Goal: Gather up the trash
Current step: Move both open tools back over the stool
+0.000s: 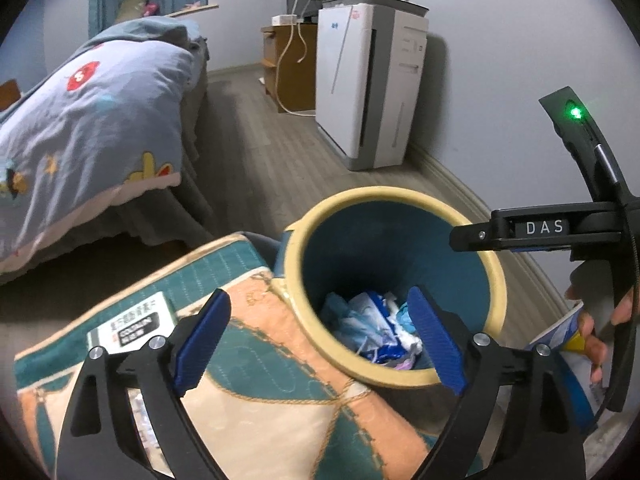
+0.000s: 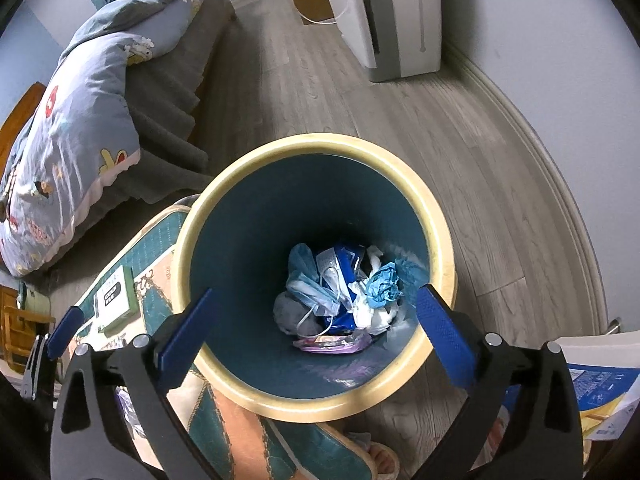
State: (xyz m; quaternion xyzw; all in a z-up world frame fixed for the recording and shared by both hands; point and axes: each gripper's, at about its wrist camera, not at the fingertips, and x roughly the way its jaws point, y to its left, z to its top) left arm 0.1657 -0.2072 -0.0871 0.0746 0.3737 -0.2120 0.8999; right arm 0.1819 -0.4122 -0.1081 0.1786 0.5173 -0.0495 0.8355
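A round bin with a cream rim and dark blue inside stands on the wood floor. It holds several pieces of trash: face masks, crumpled blue and white paper, a purple wrapper. My left gripper is open and empty, above the bin's near rim and a patterned cushion. My right gripper is open and empty, directly above the bin mouth. The right gripper's body shows at the right of the left wrist view.
A white and green box lies on the cushion. A bed with a blue quilt is on the left. A white appliance stands by the wall. A blue and white package is at the right.
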